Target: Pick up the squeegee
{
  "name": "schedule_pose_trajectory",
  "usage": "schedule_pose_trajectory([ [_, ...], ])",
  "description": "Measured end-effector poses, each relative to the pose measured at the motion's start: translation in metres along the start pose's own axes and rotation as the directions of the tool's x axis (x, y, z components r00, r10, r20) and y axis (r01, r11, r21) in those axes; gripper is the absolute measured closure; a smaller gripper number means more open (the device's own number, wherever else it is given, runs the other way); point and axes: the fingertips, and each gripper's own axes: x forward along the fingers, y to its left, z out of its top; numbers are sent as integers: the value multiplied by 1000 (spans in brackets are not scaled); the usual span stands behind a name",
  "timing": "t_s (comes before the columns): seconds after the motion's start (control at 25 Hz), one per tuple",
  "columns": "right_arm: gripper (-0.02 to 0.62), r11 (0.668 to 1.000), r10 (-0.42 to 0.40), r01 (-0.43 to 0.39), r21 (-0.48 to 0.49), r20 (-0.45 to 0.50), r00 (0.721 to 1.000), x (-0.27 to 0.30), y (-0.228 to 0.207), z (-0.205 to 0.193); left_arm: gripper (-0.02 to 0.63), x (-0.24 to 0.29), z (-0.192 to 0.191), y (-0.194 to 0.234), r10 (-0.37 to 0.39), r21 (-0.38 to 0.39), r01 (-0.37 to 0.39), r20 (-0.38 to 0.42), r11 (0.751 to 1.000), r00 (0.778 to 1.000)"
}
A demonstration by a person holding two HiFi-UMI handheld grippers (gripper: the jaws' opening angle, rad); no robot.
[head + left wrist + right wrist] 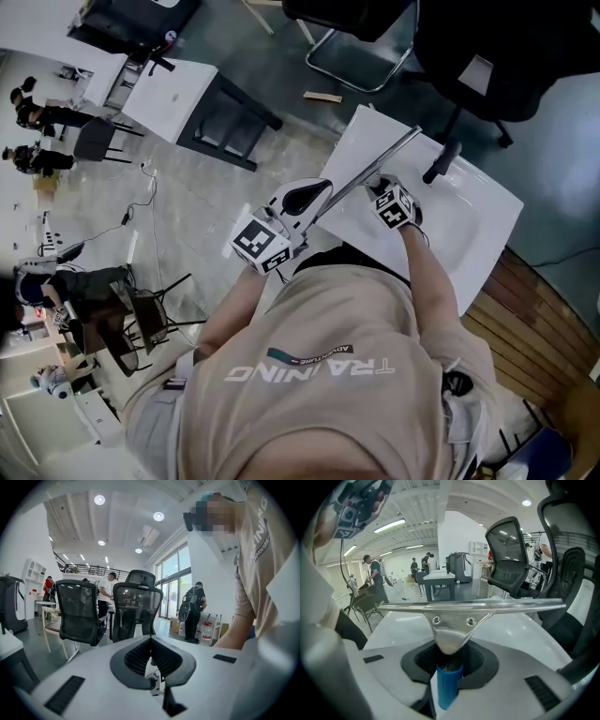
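The squeegee has a long metal blade and a blue handle. My right gripper is shut on that handle, and the blade lies crosswise just beyond the jaws. From the head view, the blade slants over the white table, with the right gripper at its near end. My left gripper hangs beside the table's left edge, close to the blade's lower end. In its own view the left gripper is shut with nothing between the pads.
A dark bar-shaped object is at the table's far side. Black office chairs stand ahead of the left gripper, with people and water bottles behind. Another white table and a folding chair are to the left.
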Motion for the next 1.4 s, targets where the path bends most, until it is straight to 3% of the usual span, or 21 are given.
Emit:
schedule_pose_trajectory([
  [0.56,500,990,-117,114,87,23,993,-63,-1,49,594,-22,4,42,17,-8,-17,73,1000,997],
  [0.84,500,969,-229,222,113,56,972,-109,-24,86,594,-24,10,72,16,-15,-15,106,1000,994],
  [1.0,500,942,-315,301,147,78,946,-131,-39,105,594,-24,10,87,1,1,-1,108,1000,994],
  [1.16,500,899,-411,390,199,80,908,-160,-56,111,594,-9,14,86,-69,21,67,112,998,991],
  [1.4,500,802,-561,518,299,78,824,-213,-60,119,594,14,36,76,-213,86,204,119,975,970],
])
